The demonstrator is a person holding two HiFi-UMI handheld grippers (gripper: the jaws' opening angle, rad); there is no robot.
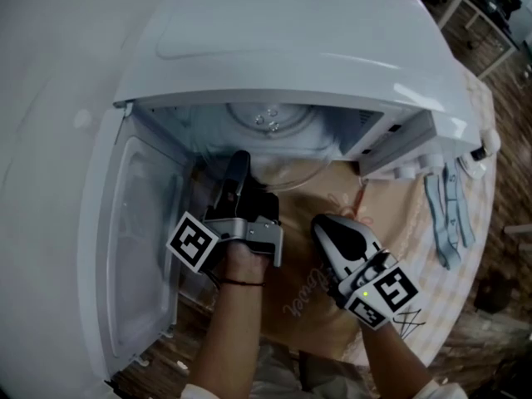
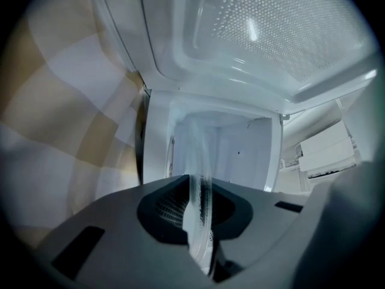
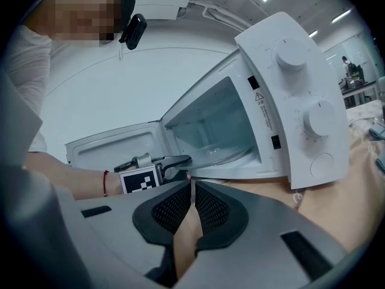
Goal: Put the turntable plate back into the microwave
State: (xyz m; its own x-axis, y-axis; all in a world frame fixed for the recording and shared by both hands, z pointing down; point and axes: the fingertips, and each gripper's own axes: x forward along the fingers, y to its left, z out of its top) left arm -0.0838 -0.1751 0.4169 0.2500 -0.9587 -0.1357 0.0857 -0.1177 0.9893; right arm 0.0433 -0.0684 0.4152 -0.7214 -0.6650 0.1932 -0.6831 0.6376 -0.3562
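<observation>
The white microwave stands with its door swung open to the left. My left gripper reaches into the mouth of the cavity, shut on the rim of the clear glass turntable plate. In the left gripper view the plate runs edge-on from between the jaws of the gripper into the cavity. The right gripper view shows the plate lying low inside the oven, with the left gripper at its near edge. My right gripper hovers in front of the oven, shut on nothing.
A tan cloth covers the table in front of the oven, over a checked tablecloth. Grey-blue tools lie to the right. The drive hub shows on the cavity floor. Two knobs sit on the front panel.
</observation>
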